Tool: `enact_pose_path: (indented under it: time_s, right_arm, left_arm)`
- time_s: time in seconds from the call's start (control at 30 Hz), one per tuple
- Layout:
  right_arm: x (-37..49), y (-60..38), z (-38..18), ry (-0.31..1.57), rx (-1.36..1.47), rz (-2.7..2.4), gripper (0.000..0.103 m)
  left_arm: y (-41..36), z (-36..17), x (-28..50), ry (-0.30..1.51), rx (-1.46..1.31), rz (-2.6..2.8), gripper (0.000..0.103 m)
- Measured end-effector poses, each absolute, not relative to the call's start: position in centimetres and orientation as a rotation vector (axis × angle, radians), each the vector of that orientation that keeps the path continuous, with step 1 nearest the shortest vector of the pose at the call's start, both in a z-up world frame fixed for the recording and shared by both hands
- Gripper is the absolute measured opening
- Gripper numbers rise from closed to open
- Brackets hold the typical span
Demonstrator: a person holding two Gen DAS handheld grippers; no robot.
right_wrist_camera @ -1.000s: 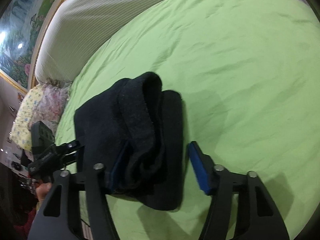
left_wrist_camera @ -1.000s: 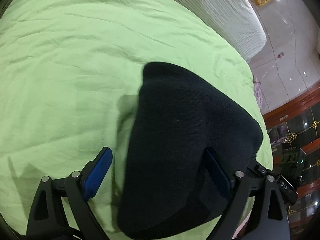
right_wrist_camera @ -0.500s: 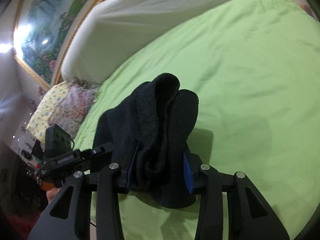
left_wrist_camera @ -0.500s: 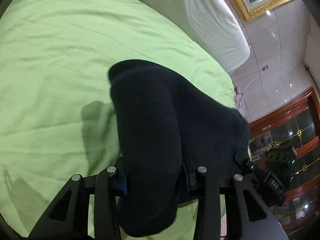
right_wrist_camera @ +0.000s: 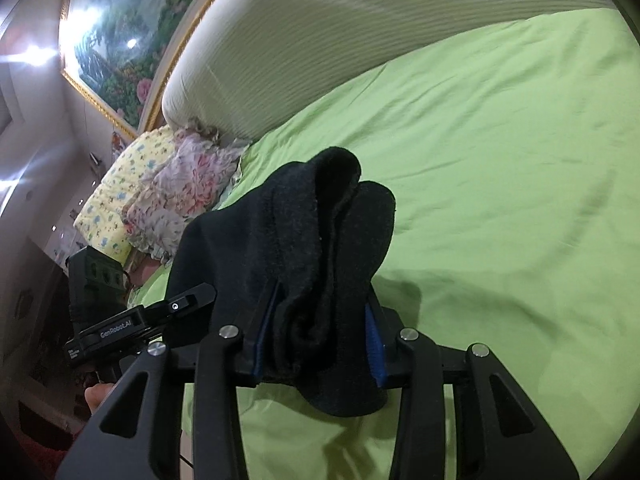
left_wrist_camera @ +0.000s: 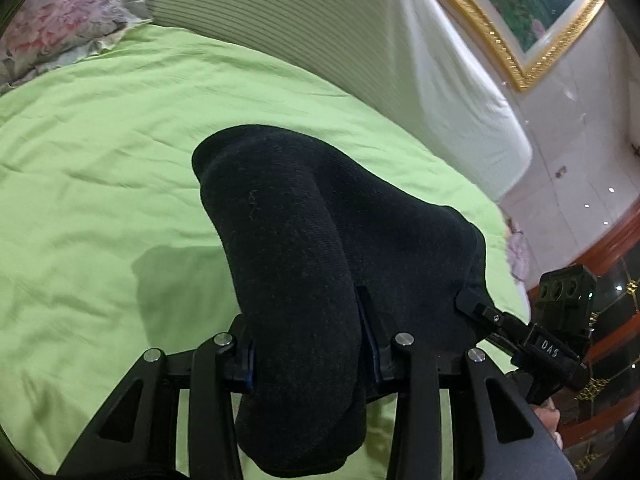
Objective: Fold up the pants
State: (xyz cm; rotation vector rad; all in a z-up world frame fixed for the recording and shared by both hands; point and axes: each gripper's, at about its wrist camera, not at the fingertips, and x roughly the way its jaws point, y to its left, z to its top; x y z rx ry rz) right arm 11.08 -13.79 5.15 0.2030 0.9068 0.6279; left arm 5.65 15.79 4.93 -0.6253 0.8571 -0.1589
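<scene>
We see the bed [left_wrist_camera: 100,152], covered in a wrinkled light-green sheet, filling most of both views. Behind it stands a white ribbed headboard [right_wrist_camera: 320,52], and above that hangs a gold-framed landscape painting [left_wrist_camera: 532,12]. In the right wrist view, a floral pillow [right_wrist_camera: 184,196] and a yellow patterned pillow [right_wrist_camera: 116,200] lie side by side at the head of the bed, just below the headboard.

The pants [left_wrist_camera: 320,248], black and folded into a thick bundle, hang above the sheet between our two tools and cast a shadow on the green cloth below. The bundle is held at both ends.

Our left tongs [left_wrist_camera: 308,356] are pinching one end of the pants, the blue pads pressed into the cloth on either side. Our right tongs [right_wrist_camera: 320,344] are pinching the other end, where the fabric layers bunch and fold between the pads.

In the left wrist view we find the right tool at the far edge of the bundle, and in the right wrist view the left tool shows likewise beside the pants.
</scene>
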Motion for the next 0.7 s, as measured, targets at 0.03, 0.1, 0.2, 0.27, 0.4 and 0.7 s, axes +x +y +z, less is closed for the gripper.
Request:
enact_pose_path:
  time_s: [0.03, 0.1, 0.2, 0.27, 0.4, 0.7]
  right_arm:
    - [11.5, -13.4, 4.8, 0.915, 0.198, 0.625, 0.040]
    - [12.2, -12.7, 4.1, 0.933, 0.187, 0.623, 0.040]
    - [12.8, -12.3, 3.1, 0.955, 0.178, 0.610, 0.041]
    - [13.1, -12.6, 2.4, 0.969, 0.178, 0.589, 0.043]
    - [13.5, -13.3, 1.0, 0.983, 0.140, 0.534, 0.051]
    - [14.0, -15.6, -0.3, 0.973, 0.147, 0.515, 0.066]
  left_arm:
    - [16.0, 4.8, 5.9, 0.858, -0.621, -0.153, 0.038]
    - [16.8, 4.1, 6.7, 0.860, -0.610, -0.136, 0.038]
    - [17.6, 2.9, 7.2, 0.866, -0.619, -0.134, 0.038]
    - [17.7, 1.5, 7.7, 0.887, -0.625, -0.125, 0.040]
    - [18.2, -0.1, 7.8, 0.884, -0.642, -0.117, 0.062]
    - [18.0, -2.5, 7.9, 0.908, -0.670, -0.096, 0.080]
